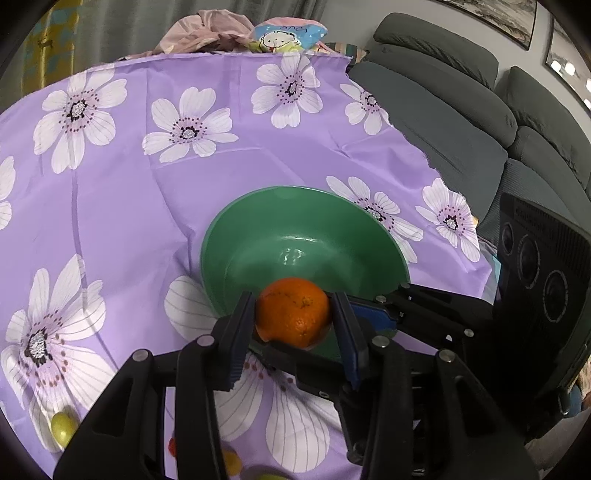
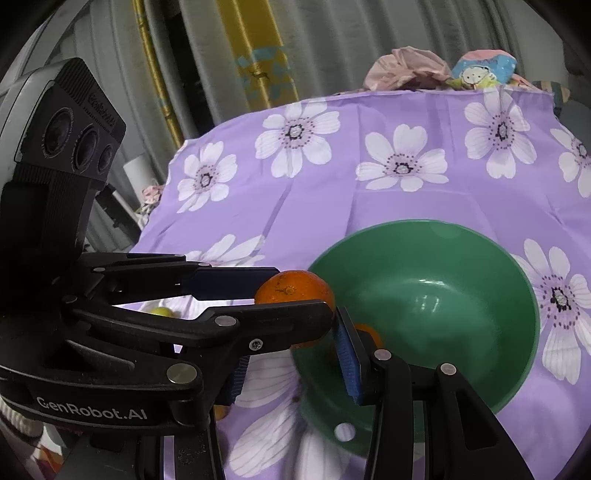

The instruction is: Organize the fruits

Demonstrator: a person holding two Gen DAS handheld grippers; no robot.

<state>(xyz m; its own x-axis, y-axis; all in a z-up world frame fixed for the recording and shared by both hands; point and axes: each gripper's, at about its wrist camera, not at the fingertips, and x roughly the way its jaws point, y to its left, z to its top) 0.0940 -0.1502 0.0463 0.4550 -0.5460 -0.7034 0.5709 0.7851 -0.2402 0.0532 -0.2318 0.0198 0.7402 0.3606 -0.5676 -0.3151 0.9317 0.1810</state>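
A green bowl (image 1: 306, 236) (image 2: 443, 295) stands on a purple flowered cloth. My left gripper (image 1: 293, 317) (image 2: 301, 293) is shut on an orange (image 1: 291, 306) (image 2: 291, 290), holding it just at the bowl's near rim. My right gripper (image 2: 295, 347) (image 1: 328, 334) comes in right beside it, its fingers crossing under the left one. A second orange (image 2: 306, 345) (image 1: 322, 334) shows in slivers between the right gripper's blue pads (image 2: 347, 354); the left gripper hides most of it. The bowl holds nothing.
A yellow-green fruit (image 1: 62, 426) (image 2: 160, 311) and other small fruits (image 1: 231, 461) lie on the cloth behind the grippers. A grey sofa (image 1: 461, 122) borders the table on one side, curtains (image 2: 258, 55) on another. Bundled cloths (image 1: 221, 29) sit at the far edge.
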